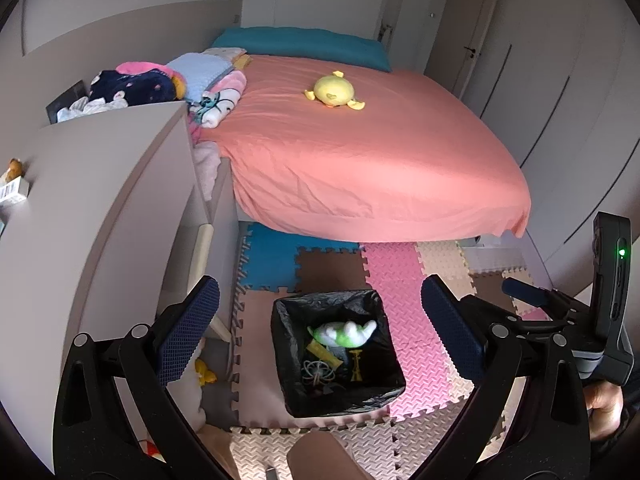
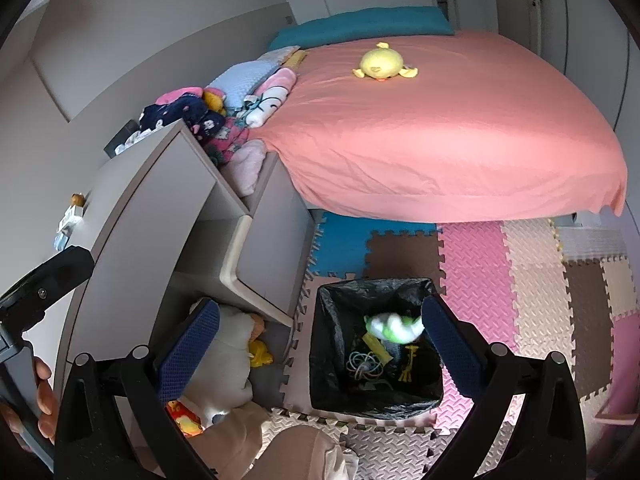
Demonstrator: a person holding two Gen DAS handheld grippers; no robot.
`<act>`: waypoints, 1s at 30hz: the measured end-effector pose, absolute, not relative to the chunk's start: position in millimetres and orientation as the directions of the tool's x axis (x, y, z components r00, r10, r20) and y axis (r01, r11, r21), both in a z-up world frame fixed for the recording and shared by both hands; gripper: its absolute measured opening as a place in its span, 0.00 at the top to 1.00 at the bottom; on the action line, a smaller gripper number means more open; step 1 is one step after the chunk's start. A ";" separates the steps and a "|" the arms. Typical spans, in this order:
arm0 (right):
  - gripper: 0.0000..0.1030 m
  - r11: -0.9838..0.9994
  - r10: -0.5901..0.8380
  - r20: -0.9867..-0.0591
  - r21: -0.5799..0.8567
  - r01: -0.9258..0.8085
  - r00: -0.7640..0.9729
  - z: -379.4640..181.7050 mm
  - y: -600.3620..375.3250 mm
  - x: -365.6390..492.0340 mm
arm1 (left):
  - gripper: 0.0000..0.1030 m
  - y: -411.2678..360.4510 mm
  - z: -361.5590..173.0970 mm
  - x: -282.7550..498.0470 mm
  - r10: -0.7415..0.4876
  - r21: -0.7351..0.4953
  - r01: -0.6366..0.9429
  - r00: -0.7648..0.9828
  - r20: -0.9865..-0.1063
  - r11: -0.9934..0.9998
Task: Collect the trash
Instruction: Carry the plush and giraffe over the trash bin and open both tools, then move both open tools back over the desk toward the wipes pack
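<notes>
**Drop done over the bin; both claws empty**

Both claws are spread wide, nothing between the pads. My left claw hangs over the bin, which sits below and straight ahead of it on the foam mat. My right claw points down at the same bin, which lies below it and slightly right of centre.

In the bin, on the black liner: a green-and-white soft toy, blurred in the right view and lying on top of the rest, a coil of wire, a small yellow figure and a yellow strip. The soft toy shows just beside my right pad, lower down, not touching as far as I can tell.

Judgement: this is the release step of one collecting round, finished or nearly so.

Next move: pull both claws back from the bin and look for further trash. Candidates are unclear. A yellow plush lies on the bed, well ahead of the claws; more toys sit low to the left by the dresser. I cannot tell which count as trash.
</notes>
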State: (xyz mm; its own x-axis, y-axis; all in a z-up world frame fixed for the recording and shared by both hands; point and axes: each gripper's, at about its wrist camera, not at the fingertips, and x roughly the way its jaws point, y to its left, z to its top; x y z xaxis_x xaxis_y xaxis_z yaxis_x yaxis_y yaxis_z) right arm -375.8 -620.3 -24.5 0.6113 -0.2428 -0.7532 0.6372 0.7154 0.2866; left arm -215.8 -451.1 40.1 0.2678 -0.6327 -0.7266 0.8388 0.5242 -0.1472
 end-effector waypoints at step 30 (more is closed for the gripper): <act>0.02 0.937 0.017 -0.722 0.253 0.241 0.691 35.7 -472.8 -147.6 | 0.05 -244.9 65.6 -9.2 -0.402 -0.167 0.419 0.571 -0.715 0.893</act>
